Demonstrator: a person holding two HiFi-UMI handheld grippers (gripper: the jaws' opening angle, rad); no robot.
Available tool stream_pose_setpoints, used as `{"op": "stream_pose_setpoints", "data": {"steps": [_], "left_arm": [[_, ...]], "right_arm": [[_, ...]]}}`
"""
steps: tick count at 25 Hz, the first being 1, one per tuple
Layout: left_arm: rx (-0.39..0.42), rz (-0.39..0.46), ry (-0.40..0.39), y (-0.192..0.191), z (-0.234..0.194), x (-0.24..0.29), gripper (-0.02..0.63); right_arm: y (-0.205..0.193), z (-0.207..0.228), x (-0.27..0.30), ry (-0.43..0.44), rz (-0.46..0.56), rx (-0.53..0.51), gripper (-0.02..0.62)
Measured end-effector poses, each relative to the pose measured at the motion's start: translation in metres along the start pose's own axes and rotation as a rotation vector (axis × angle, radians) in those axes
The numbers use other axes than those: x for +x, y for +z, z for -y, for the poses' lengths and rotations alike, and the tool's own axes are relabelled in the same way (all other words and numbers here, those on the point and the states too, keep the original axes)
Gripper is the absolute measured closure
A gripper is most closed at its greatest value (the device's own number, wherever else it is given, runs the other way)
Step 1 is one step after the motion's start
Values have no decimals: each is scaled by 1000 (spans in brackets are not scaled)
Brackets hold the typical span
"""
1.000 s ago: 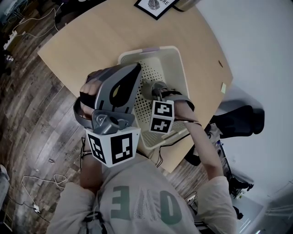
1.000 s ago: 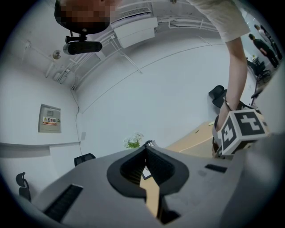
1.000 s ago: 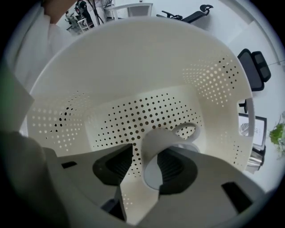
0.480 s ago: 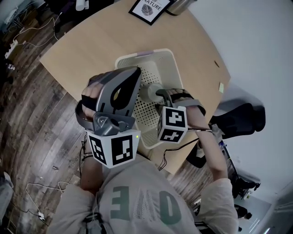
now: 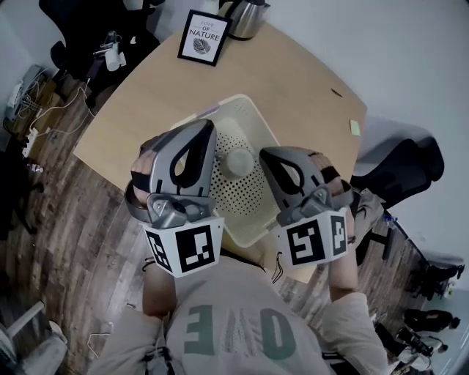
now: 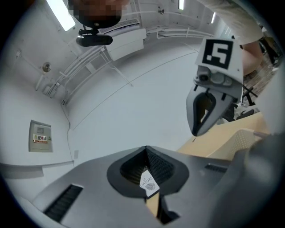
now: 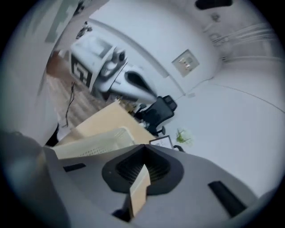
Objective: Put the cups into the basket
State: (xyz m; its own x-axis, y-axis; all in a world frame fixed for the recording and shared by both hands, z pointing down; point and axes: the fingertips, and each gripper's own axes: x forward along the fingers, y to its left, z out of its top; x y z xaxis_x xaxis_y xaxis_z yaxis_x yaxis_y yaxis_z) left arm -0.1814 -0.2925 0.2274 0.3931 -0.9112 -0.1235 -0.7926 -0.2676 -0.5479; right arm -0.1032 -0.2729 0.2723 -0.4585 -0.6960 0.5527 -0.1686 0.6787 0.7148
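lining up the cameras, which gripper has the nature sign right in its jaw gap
The left gripper: the framed sign shows through the slit below its shut tips. The right gripper, jaws just closed on nothing, sees it above them.

Under me: cream perforated plastic basket [image 5: 245, 199], open top, walls ring the drop | between my left gripper [image 5: 204, 130] and right gripper [image 5: 268, 157] (jaws just closed, empty): gap above pale round cup [image 5: 238, 161] on its floor | ahead: bare light wooden tabletop [image 5: 293, 88] | far ahead-left: black-framed sign [image 5: 203, 36], metal kettle [image 5: 245, 18]
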Motion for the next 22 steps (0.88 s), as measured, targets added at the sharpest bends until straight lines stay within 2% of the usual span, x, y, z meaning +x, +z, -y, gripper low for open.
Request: {"op": "stream_pose_setpoints", "data": {"steps": [3, 6, 9, 11, 14, 19, 22], "left_arm": [[71, 23, -40, 16, 7, 4, 597], [130, 74, -89, 34, 14, 5, 597], [137, 105, -95, 55, 24, 3, 597], [154, 135, -119, 67, 30, 5, 597], [190, 159, -151, 83, 37, 9, 597], [190, 195, -171, 94, 49, 7, 597], [200, 186, -180, 96, 48, 8, 597]], "right_arm": [[9, 35, -41, -221, 134, 192, 597], [3, 51, -76, -418, 308, 520, 597], [-5, 63, -106, -513, 522, 744, 597], [-12, 58, -114, -569, 587, 856, 597], [-22, 42, -108, -624, 547, 903, 597], [-29, 20, -94, -601, 502, 907, 597], [-31, 17, -91, -591, 480, 941, 597]]}}
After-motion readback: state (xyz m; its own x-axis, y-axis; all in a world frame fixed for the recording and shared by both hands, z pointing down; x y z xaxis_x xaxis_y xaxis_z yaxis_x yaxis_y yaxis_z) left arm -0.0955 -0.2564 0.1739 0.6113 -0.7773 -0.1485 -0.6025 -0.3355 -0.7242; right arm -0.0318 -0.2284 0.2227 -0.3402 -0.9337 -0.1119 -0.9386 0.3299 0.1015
